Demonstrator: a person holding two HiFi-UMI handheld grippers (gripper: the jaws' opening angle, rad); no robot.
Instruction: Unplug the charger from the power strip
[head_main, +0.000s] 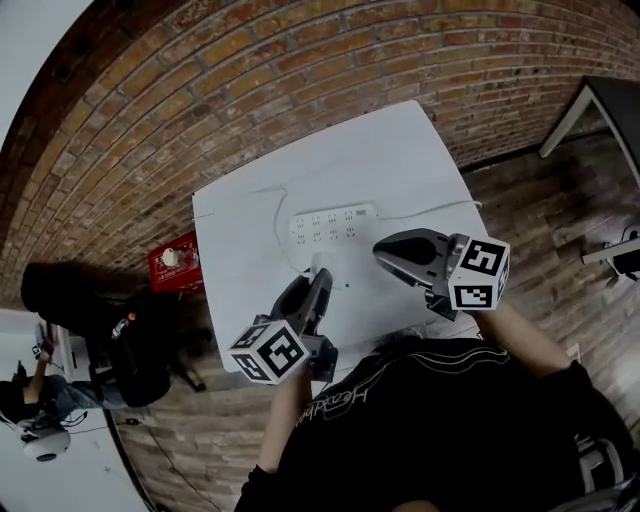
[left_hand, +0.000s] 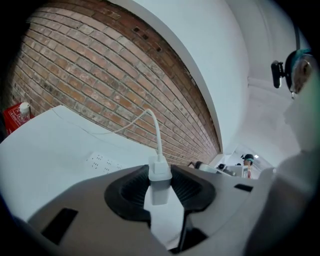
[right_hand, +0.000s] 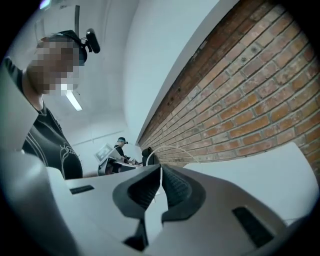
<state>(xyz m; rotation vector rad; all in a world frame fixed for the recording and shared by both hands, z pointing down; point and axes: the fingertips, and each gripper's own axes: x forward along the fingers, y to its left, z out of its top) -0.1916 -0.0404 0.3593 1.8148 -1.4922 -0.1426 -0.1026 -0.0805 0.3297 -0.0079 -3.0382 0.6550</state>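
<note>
A white power strip (head_main: 333, 228) lies flat near the middle of the white table (head_main: 400, 150). My left gripper (head_main: 318, 280) hovers just in front of it, lifted off the table. In the left gripper view it (left_hand: 160, 181) is shut on a small white charger (left_hand: 159, 170), which is out of the power strip (left_hand: 102, 162). The charger's thin white cable (left_hand: 155, 131) arcs up and away to the left. My right gripper (head_main: 382, 250) hangs to the right of the strip. Its jaws (right_hand: 161, 182) are shut with nothing between them.
The strip's own cord (head_main: 440, 208) runs off towards the table's right edge. A red box (head_main: 172, 262) sits on the brick floor left of the table, near a person in dark clothes (head_main: 90, 320). A dark table with a pale leg (head_main: 600, 105) stands at upper right.
</note>
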